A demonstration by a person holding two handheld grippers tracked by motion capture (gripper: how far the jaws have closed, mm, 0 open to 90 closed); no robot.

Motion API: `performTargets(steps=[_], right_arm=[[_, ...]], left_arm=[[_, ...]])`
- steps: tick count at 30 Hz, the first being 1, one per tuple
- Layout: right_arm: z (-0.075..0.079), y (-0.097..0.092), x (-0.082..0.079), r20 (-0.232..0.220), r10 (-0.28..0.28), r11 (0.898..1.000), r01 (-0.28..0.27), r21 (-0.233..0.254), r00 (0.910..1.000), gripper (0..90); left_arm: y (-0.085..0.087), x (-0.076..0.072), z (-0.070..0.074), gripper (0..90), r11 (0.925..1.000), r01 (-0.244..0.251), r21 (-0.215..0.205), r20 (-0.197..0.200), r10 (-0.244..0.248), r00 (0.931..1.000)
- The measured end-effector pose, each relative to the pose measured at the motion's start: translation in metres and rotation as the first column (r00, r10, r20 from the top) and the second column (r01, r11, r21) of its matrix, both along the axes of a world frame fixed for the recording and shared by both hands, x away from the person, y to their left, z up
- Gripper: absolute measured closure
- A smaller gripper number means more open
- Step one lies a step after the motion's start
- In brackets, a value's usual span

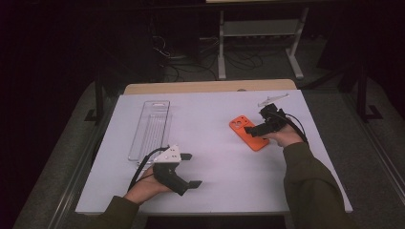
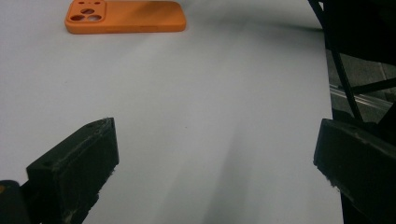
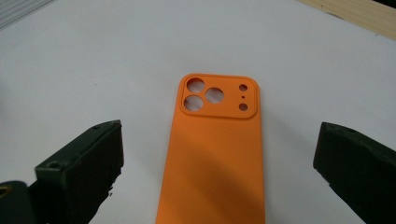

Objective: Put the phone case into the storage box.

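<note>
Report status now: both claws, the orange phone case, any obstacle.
Right claw open, astride orange phone case, not gripping. Left claw open, empty, over bare table. Clear tray far left, no obstacle.

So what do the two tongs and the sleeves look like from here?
Both tongs have black bodies and chunky black jaws with scuffed pads. The left tongs carry a pale grey three-cornered plate and a black cable; the right tongs trail a looping black cable. Both sleeves are olive green.

Orange phone case, face-down, flat on table
</note>
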State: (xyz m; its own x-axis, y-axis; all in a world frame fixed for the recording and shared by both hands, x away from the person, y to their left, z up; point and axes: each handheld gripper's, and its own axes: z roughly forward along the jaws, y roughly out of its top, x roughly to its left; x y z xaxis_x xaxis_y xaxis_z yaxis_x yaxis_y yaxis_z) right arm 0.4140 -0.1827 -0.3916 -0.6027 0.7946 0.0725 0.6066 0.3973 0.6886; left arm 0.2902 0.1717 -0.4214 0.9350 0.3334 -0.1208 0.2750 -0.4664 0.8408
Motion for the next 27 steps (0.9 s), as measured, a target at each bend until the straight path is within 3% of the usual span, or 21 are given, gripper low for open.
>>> performTargets(steps=[27], right_arm=[[-0.024,0.004,0.013,-0.100,0.006,0.997,-0.013,-0.070,0.9949,1.0]], left_arm=[[0.000,-0.001,0.000,0.0,1.0000,0.003,-0.006,-0.001,-0.003,1.0000]])
